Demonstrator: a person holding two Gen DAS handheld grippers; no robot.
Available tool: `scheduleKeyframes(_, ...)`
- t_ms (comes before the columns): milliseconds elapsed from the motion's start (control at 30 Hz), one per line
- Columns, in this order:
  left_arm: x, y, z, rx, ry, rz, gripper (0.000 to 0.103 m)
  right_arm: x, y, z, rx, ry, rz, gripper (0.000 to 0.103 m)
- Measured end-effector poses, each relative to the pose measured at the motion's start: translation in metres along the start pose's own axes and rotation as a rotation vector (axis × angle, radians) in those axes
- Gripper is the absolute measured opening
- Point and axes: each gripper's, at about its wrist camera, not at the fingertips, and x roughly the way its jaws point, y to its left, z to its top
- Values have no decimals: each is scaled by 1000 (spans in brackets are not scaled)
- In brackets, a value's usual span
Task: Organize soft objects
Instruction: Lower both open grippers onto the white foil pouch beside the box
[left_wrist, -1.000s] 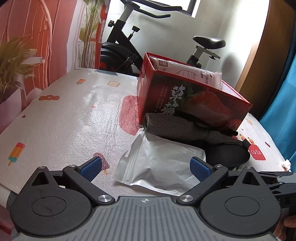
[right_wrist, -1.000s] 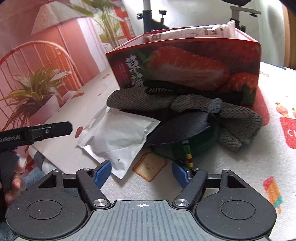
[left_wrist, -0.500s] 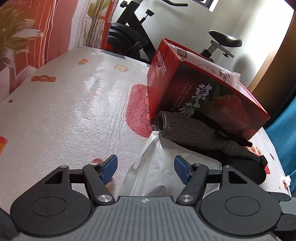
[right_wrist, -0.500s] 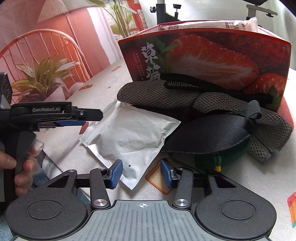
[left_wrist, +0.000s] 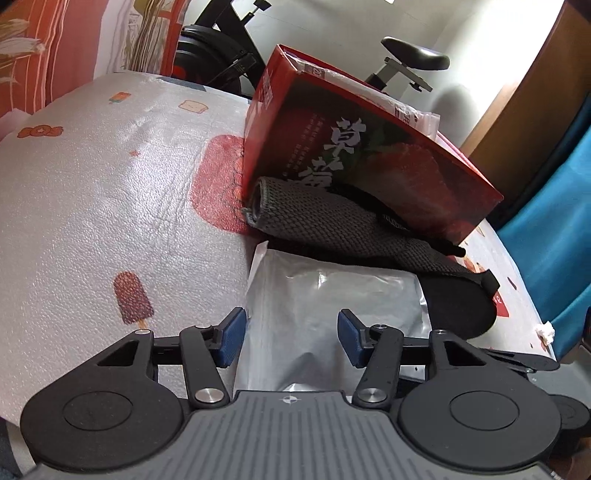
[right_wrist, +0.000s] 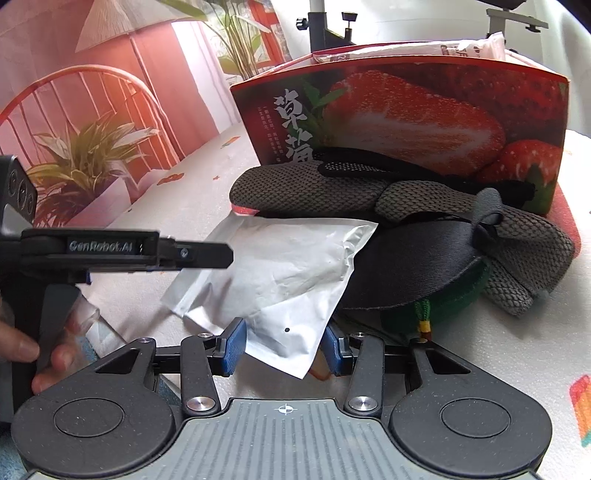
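On the desk, the pouch lies in front of the mesh fabric, which rests against the strawberry box; a packet sits in the box.

pouch near edge: under claw body | green item: mostly covered

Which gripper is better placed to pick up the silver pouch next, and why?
Probably the left gripper: its open fingers straddle the silver pouch squarely. The right gripper frames only a corner.
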Motion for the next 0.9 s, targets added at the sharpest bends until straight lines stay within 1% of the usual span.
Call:
scheduleKeyframes(67, 1, -4, -6, 6, 16, 2, 56, -2, -3, -1, 14, -3, -1, 41)
scheduleKeyframes(167, 3, -13, -13, 47, 24, 4, 56, -6, -8, -2, 24, -9, -9, 41)
scheduleKeyframes(233, 4, -16, -14, 56, 25, 3, 56, -10, -10, -2, 24, -18, -16, 41)
scheduleKeyframes(467, 6, -16, -16, 63, 14, 2, 57, -24, -10, 1, -11, -80, -62, 41)
scheduleKeyframes(600, 4, -16, -18, 72, 12, 6, 57, -29, -5, 2, -60, -108, -73, 41)
scheduleKeyframes(767, 3, -15, -18, 70, 11, 4, 57, -31, 2, 3, -100, -95, -72, 41)
scheduleKeyframes(900, 3, -15, -18, 70, 11, 4, 58, -32, 10, 3, -120, -76, -50, 41)
